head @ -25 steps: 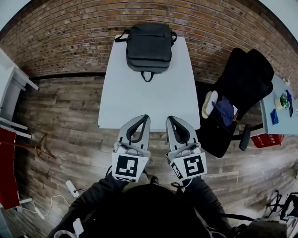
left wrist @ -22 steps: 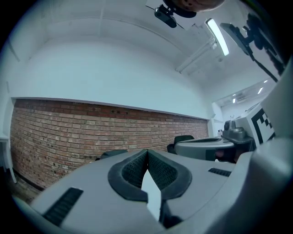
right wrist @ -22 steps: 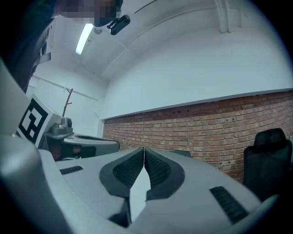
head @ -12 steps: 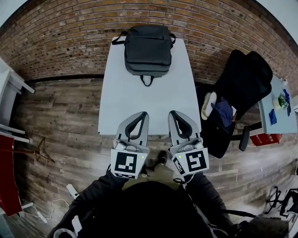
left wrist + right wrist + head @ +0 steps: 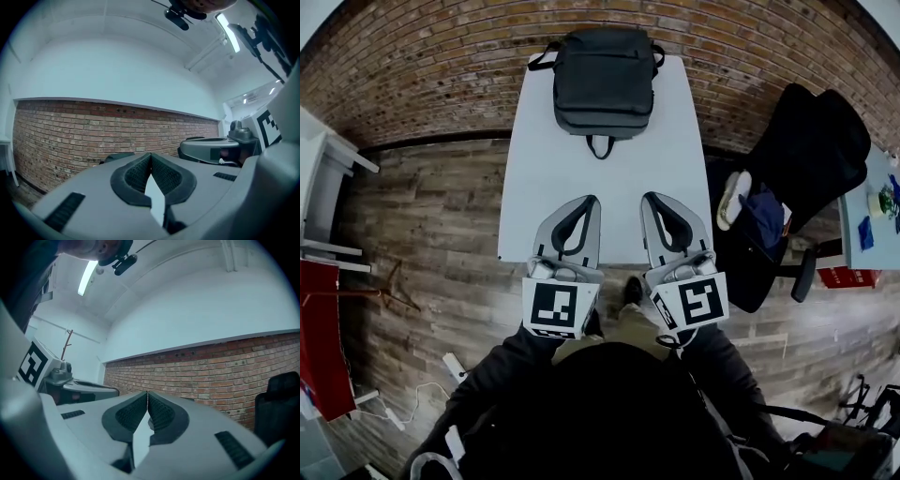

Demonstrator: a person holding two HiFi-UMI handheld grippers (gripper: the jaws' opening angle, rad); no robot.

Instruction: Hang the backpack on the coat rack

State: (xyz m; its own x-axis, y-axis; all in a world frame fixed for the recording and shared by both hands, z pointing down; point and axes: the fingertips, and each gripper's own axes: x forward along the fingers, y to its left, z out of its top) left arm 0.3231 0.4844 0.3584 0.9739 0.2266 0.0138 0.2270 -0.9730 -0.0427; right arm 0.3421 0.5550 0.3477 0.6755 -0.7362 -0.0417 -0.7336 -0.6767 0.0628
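Brick wall (image 5: 441,66) runs along the far side, with a white table (image 5: 581,178) against it. The backpack (image 5: 602,80) lies flat on the table's far end. The left gripper (image 5: 592,200) and right gripper (image 5: 649,198) hover side by side over the near edge, both with jaws pressed together and empty.

There is one backpack (image 5: 602,80), one worktop (image 5: 605,206), one chair (image 5: 816,155) and one power strip (image 5: 453,365). There are two claws: the left claw (image 5: 592,201) and the right claw (image 5: 648,198).
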